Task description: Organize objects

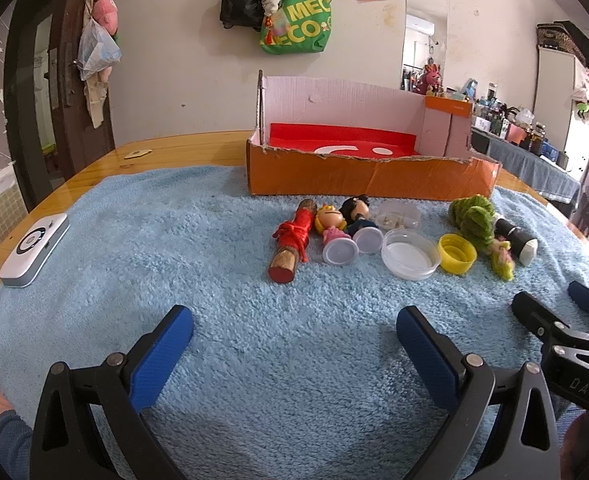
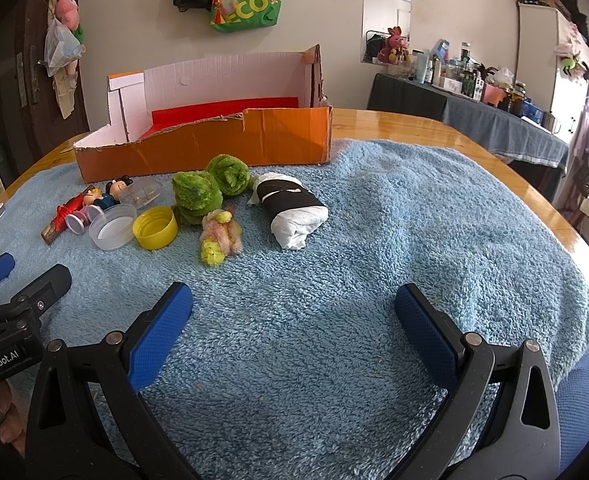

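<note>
Nearest the lens: blue towel (image 2: 374, 220), fluffy, spread over the wooden counter (image 2: 474, 136). Row of small items lying on the towel just in front of the orange cardboard box (image 1: 374, 180): wooden peg wrapped in red cord (image 1: 290, 244), two toy figures (image 1: 344, 228) side by side, clear lid (image 1: 410, 254), yellow cap (image 1: 457, 253), green plush (image 2: 210, 190), pink-and-yellow plush (image 2: 220, 236), black-and-white rolled bundle (image 2: 290, 210). Box open-topped, front wall torn low, red lining inside.

Left claw (image 1: 294, 332): blue pads spread wide apart, holding nothing, hovering low over bare towel short of the row. Right claw (image 2: 293, 312): likewise spread wide, holding nothing, over bare towel short of the bundle.

White device (image 1: 34, 250) at the towel's left edge. Wide stretch of bare towel to the right of the bundle, up to the counter's curved rim. Claws just beside each other, each visible in the other's view.
</note>
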Action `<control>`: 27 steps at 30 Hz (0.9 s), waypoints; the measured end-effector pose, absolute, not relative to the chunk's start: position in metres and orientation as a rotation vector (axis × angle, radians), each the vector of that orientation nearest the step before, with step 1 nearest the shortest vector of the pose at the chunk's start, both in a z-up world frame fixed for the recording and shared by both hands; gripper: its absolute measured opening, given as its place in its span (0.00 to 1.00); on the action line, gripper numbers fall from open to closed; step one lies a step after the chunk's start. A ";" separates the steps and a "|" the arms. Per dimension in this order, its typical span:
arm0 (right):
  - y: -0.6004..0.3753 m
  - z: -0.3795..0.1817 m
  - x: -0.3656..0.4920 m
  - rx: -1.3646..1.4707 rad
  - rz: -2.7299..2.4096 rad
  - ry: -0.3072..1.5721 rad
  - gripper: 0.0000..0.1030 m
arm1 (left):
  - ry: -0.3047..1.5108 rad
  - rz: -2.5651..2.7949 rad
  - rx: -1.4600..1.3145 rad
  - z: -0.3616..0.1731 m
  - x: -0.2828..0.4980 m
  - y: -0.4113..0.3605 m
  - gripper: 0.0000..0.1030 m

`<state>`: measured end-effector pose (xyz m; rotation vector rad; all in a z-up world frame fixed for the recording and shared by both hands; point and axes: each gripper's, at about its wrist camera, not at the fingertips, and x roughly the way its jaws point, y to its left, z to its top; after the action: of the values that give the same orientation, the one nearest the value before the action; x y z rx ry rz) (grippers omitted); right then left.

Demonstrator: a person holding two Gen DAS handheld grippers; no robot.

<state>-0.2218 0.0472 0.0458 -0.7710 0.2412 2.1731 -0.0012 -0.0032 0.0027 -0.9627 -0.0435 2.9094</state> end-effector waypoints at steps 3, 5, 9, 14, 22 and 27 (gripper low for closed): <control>0.046 0.054 -0.221 -0.749 2.175 0.214 1.00 | -0.047 2.886 -0.954 0.009 -0.002 -0.006 1.00; 0.045 0.064 -0.222 -0.733 2.175 0.177 1.00 | -0.030 2.876 -0.951 0.018 -0.005 -0.007 1.00; 0.056 0.084 -0.228 -0.719 2.196 0.174 1.00 | -0.055 2.797 -0.989 0.040 -0.017 -0.017 1.00; 0.077 0.095 -0.238 -0.761 2.204 0.171 1.00 | -0.014 2.729 -1.047 0.050 -0.037 -0.024 1.00; 0.092 0.086 -0.249 -0.873 2.178 0.138 1.00 | 0.015 2.559 -1.159 0.044 -0.071 -0.034 1.00; 0.106 0.085 -0.248 -0.918 2.173 0.165 1.00 | 0.083 2.481 -1.217 0.034 -0.087 -0.033 0.99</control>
<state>-0.2483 0.1061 0.0845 -0.9179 0.1648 2.1734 -0.0870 -0.0325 0.0339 -1.2175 0.0827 2.4812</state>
